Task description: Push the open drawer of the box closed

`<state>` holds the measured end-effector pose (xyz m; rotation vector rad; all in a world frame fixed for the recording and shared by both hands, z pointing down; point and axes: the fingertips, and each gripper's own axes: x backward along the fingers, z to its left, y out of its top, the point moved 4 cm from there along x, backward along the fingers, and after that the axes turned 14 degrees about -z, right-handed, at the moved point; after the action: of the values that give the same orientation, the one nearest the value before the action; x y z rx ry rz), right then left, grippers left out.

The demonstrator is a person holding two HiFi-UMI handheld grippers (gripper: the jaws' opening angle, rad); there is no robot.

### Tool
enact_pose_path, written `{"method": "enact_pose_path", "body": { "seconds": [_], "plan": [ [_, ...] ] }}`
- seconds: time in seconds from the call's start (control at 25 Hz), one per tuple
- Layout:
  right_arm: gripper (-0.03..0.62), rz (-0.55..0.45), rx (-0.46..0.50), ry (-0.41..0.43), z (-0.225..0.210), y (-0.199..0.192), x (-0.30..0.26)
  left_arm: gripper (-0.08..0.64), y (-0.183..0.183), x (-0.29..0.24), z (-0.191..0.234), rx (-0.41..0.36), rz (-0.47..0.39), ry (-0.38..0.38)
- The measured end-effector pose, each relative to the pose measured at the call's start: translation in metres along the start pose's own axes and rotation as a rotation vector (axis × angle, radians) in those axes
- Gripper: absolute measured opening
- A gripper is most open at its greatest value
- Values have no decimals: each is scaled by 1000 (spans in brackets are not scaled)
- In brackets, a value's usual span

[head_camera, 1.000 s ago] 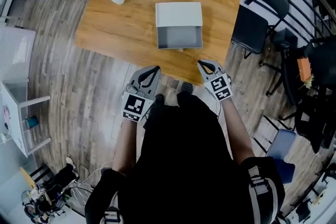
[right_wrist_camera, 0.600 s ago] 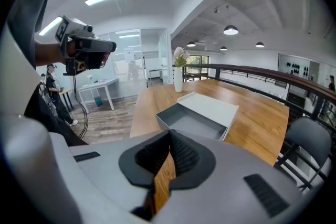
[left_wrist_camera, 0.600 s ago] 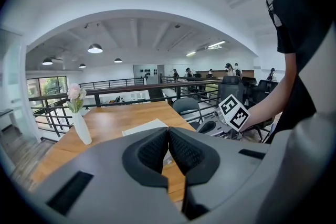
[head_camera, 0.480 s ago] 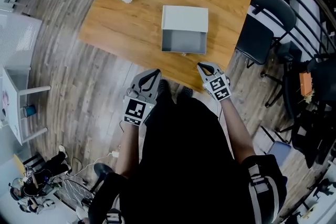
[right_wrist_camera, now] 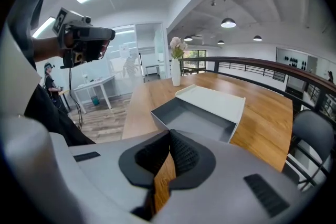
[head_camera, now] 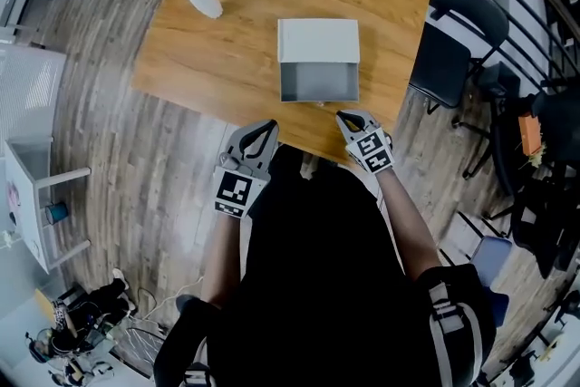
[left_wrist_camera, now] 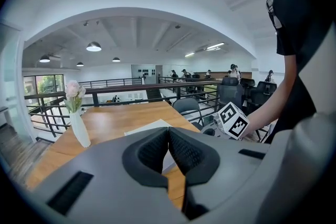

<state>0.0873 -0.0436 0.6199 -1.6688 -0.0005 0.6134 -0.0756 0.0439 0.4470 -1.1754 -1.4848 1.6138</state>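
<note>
Head view: high overhead, facing steeply down on table [head_camera: 236,50]. Gripper views: low at near edge, facing across it, right one close to box [right_wrist_camera: 210,105]. All share table, box, vase [head_camera: 204,0].

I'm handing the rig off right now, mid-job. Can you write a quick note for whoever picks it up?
Left gripper: shut, empty, at the near edge of the table, left of the drawer.
Right gripper: shut, empty, just short of the drawer front, not touching.
Box: mid-table, drawer pulled out toward the person, nothing inside. Vase at the far left.
Done: nothing yet.
Left: push the drawer front in until it closes.
</note>
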Motion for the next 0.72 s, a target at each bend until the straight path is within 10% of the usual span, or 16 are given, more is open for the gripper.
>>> {"method": "enact_pose_path", "body": {
  "seconds": [0.72],
  "plan": [
    [29, 79, -182, -121, -6, -37, -70, 23, -8, -34, 78, -10, 22, -136]
  ]
}}
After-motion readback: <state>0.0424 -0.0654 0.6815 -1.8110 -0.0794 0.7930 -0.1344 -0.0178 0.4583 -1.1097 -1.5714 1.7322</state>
